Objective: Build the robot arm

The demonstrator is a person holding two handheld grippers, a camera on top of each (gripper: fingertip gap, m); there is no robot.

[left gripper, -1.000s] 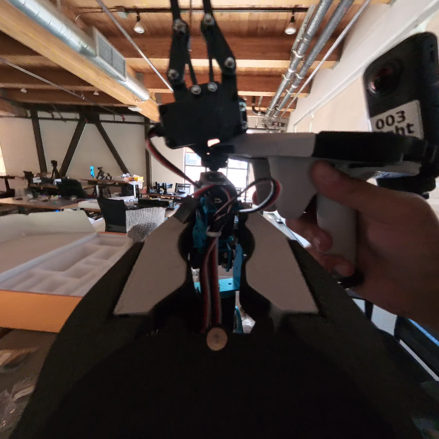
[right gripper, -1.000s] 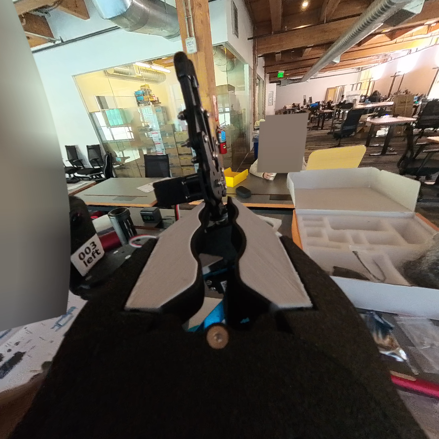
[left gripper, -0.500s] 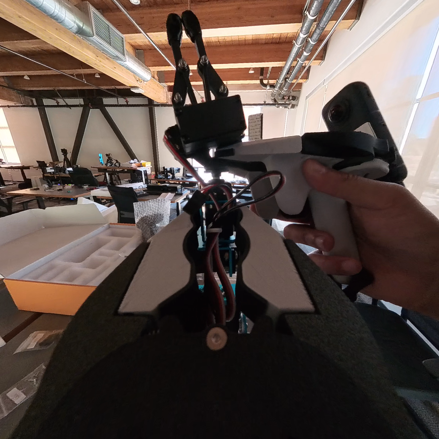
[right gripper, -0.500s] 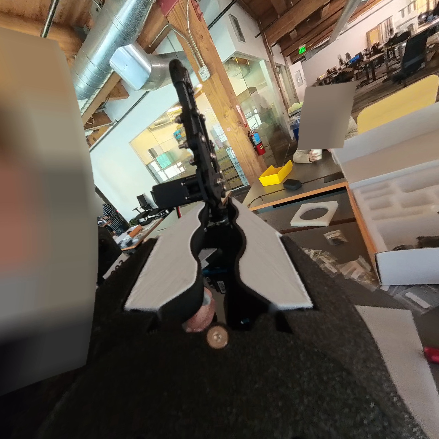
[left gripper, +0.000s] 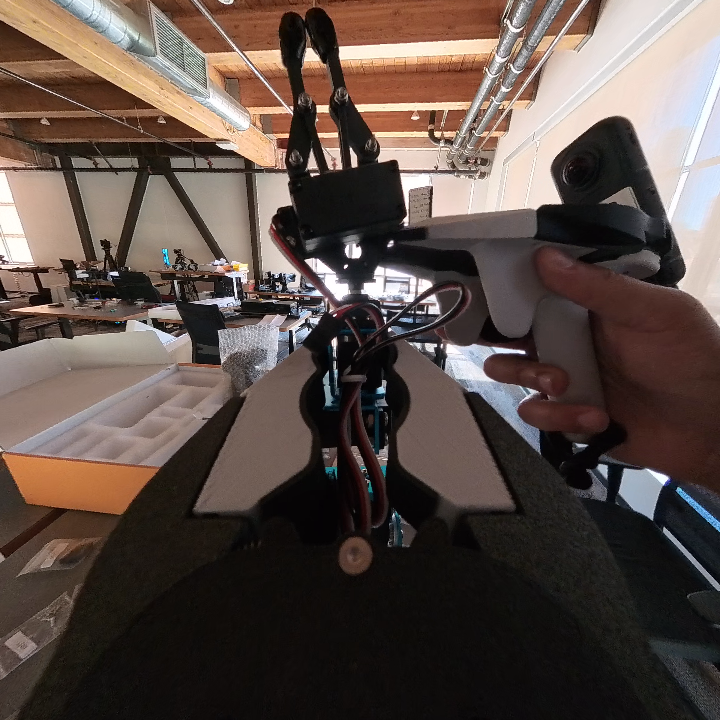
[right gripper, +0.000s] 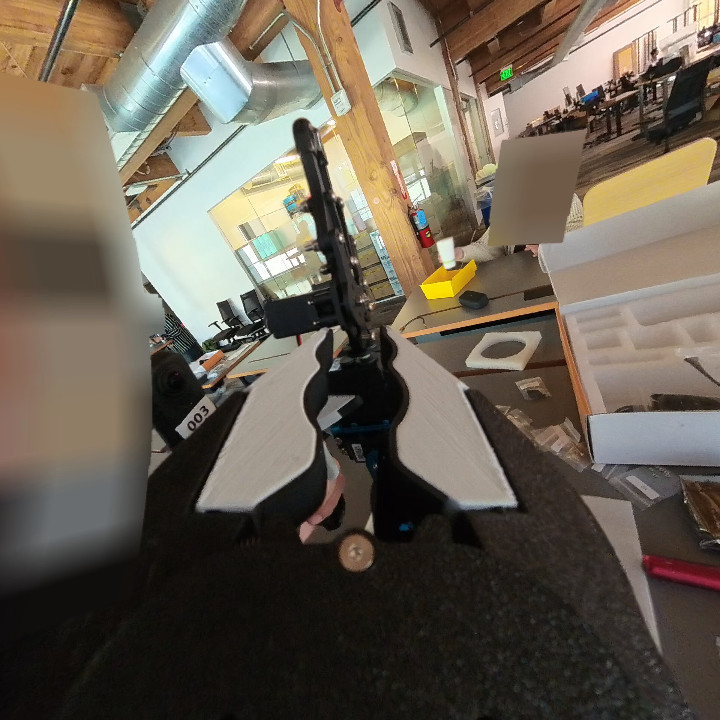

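Note:
A small robot arm with a blue metal frame, red, black and white wires and a black servo claw is held up in the air between both grippers. My left gripper is shut on the blue frame, with the wires running down between its fingers. My right gripper is shut on the black neck under the claw, above the blue frame. In the left wrist view the right gripper's white handle and a hand come in from the right. The claw's fingers point upward and are closed.
A white foam-lined box with an orange side stands open on the table; it also shows in the right wrist view. A bubble-wrap bag, small plastic bags, a white foam square, a yellow bin and a red tool lie around. There is about 4 cm between the tips of the two grippers.
Both grippers have tilted while keeping their hold on the small arm. In the left view the whole claw has come into view; the right view has rolled and the table now slants.

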